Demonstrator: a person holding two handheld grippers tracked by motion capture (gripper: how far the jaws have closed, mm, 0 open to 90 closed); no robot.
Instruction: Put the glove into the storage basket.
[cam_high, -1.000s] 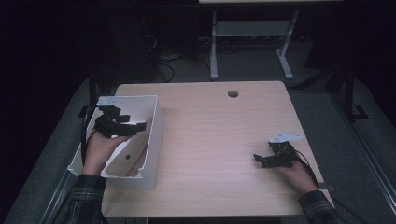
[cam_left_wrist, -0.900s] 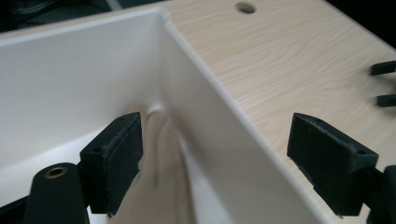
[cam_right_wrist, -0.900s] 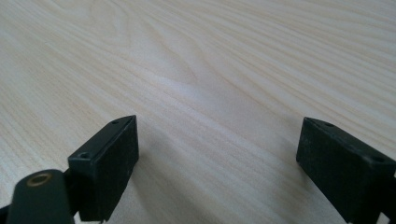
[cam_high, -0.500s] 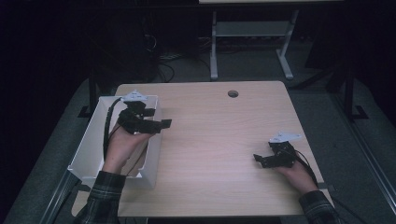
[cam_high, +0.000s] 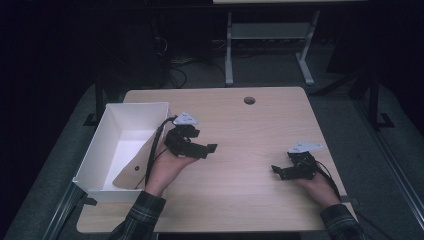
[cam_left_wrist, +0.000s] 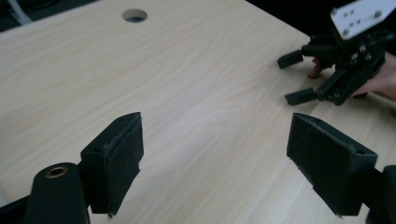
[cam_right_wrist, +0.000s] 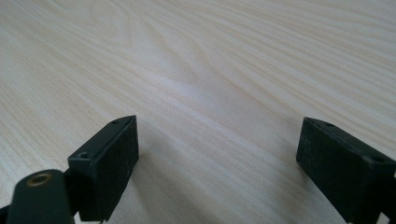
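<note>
My left gripper (cam_high: 207, 150) hovers over the wooden table (cam_high: 250, 135), just right of a white bin (cam_high: 112, 125), with its jaws pointing right. In the left gripper view it (cam_left_wrist: 219, 163) stands open with only bare wood between its pads. My right gripper (cam_high: 278, 172) rests near the table's front right with its jaws pointing left toward the other one. It (cam_right_wrist: 219, 163) is open too, low over the wood and holding nothing. The left gripper view also catches the right gripper (cam_left_wrist: 294, 78) at the upper right, with its grey plate on top.
The white bin sits at the table's left edge, and a tan flat piece (cam_high: 131, 172) with a small dark hole lies in its near corner. A round cable hole (cam_high: 249, 100) is near the table's far edge. Desk legs and cables stand on the floor behind.
My left gripper has moved right, from above the bin out over the table, still open. The right gripper has stayed in place.
</note>
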